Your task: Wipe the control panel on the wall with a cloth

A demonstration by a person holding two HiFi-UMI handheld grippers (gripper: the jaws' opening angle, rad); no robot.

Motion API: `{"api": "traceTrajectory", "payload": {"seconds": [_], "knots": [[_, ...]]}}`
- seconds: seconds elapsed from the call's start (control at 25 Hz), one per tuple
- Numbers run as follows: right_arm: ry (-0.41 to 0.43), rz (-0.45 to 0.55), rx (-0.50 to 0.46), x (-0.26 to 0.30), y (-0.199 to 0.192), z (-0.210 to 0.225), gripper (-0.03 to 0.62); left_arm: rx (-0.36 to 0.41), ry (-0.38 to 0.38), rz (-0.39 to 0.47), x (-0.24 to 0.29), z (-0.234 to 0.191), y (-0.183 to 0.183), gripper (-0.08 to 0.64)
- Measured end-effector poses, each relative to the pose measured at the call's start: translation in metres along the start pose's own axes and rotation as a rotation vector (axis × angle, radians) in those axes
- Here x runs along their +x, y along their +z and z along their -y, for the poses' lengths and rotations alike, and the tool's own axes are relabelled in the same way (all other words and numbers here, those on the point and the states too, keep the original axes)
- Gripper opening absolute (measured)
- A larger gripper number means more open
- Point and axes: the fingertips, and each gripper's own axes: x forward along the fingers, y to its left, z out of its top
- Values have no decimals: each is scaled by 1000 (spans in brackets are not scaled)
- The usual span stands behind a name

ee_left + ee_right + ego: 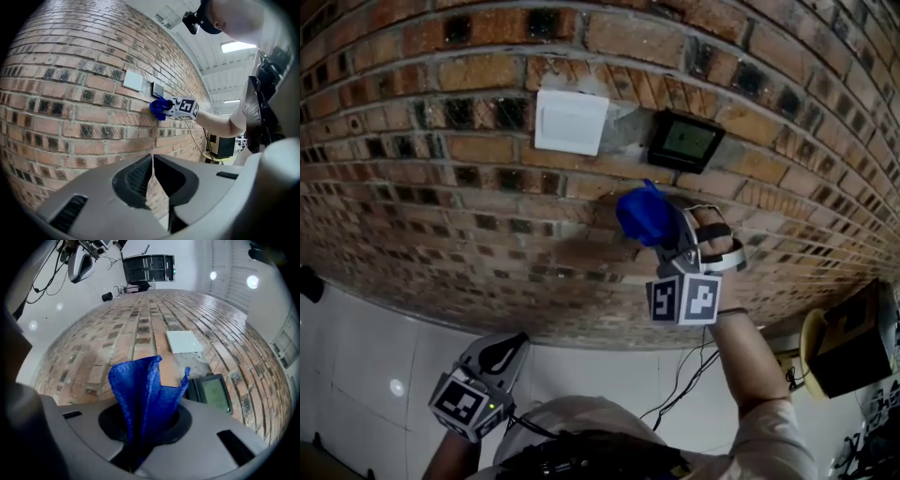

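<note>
1. Two grippers show: the right gripper (pixel 667 234) has its jaws clenched on a blue cloth (pixel 639 216), near the brick wall (pixel 441 187).
2. The control panel (pixel 686 141) sits on that wall just above the cloth, right of a white plate (pixel 570 122).
3. The left gripper (pixel 504 352) hangs low, jaws pressed together, empty.

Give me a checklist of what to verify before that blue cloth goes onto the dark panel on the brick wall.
1. Cloth clamped in right gripper: ok.
2. Cloth touching control panel: not ok; in the head view it sits below and left of it.
3. Only bare brick wall between them: ok.
4. Left gripper shut, empty, held low: ok.
5. Dirt on panel: cannot tell.
</note>
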Motion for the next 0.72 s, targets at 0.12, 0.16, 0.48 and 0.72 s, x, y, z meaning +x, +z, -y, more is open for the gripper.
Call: {"api": "traceTrajectory", "payload": {"seconds": [0.12,0.16,0.48,0.72], "knots": [[-14,29,22,-13,2,17,89,-16,-3,4,4,5,-1,6],[-46,41,35,-20,4,32,89,-27,-2,3,4,6,-1,6],[-218,114,78,-38,15,135,89,-30,5,3,4,10,-5,6],[-282,120,45,-31,24,160,89,-38,43,1,-4,-2,-8,6]]}}
